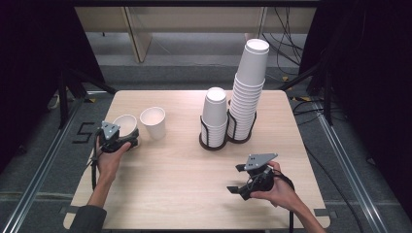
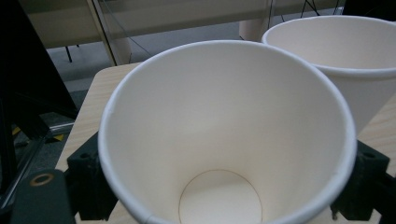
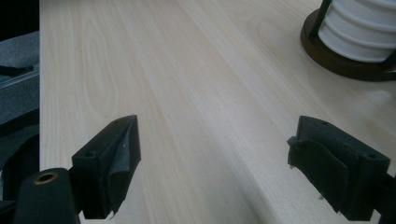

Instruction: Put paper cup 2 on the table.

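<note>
Nearest to the person, the right gripper (image 1: 241,179) is held low over the wooden table (image 1: 184,184), in front of the cup holder (image 1: 214,141), with its jaws wide apart and nothing between them. At the left of the holder, the left gripper (image 1: 127,141) is clamped on a paper cup (image 2: 224,140), one jaw on each side of its wall. The held cup stands upright, mouth up, so its long axis is vertical. A second paper cup (image 1: 153,122) is seen just beside it, toward the holder, and the rims look to be touching. Farther back, the short cup stack (image 1: 214,116) and the tall cup stack (image 1: 249,90) rise from the holder. The held cup is judged much nearer to the left hand (image 1: 110,162).
</note>
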